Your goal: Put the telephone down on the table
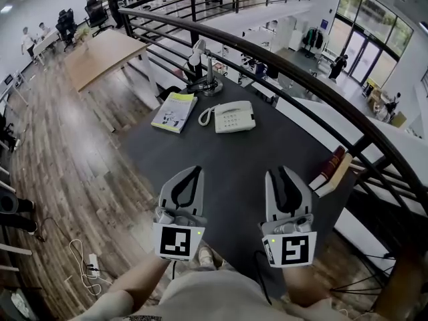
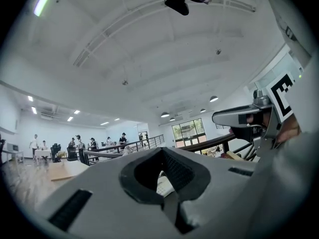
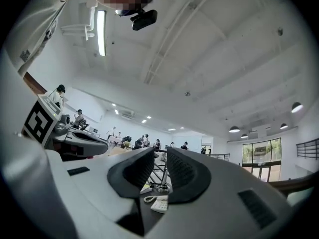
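The white telephone rests on the dark table, handset on its cradle, cord at its left. Both grippers hover side by side over the table's near edge, pointing at the telephone and well short of it. My left gripper has its tips together and nothing in it; through its oval gap the telephone shows. My right gripper has a narrow slit between its jaws and holds nothing. In the right gripper view the telephone shows through the slit of my right gripper.
A yellow-green booklet lies left of the telephone. A desk lamp stands behind it. Books lie at the table's right edge, against a black railing. The wooden floor drops away to the left.
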Demonstrator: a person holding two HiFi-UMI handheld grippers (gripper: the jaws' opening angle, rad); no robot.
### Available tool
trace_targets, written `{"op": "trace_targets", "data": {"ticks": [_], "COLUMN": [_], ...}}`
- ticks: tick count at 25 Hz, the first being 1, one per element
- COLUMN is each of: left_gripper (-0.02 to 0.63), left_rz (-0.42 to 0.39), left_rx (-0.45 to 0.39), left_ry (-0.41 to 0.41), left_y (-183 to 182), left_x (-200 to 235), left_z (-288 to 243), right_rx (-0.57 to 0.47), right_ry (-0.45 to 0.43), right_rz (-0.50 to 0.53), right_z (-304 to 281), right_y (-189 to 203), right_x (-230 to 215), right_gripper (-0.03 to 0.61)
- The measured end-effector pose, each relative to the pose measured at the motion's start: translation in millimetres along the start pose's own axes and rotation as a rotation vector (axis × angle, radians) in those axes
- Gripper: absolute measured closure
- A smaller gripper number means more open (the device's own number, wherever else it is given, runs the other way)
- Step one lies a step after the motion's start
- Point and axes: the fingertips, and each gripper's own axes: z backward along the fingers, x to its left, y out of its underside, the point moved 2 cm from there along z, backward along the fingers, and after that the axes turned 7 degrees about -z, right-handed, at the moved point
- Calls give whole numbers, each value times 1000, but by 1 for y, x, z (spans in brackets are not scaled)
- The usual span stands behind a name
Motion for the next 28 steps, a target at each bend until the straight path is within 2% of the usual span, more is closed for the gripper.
{"op": "trace_targets", "data": {"ticks": [3, 8, 13, 17, 28], "left_gripper": [611, 611, 611, 610, 611], "left_rz": [-32, 12, -28, 40, 35], "left_rx": [11, 34, 37, 35, 49], "left_ry": [17, 20, 28, 17, 27], "left_y": [0, 8, 6, 4, 6], "left_x": [-12, -22, -22, -23, -27], "left_z": [10, 18, 17, 18, 22], "right_rx": [7, 37, 48, 51, 62], "right_ry": [-23, -16, -2, -9, 5], "right_rz": [-31, -56, -86, -37, -41], "right_z": [7, 12, 15, 17, 22], "right_y": [5, 19, 22, 22, 24], "right_x": [11, 16, 17, 14, 11], "right_gripper": [505, 560, 563, 563, 563]}}
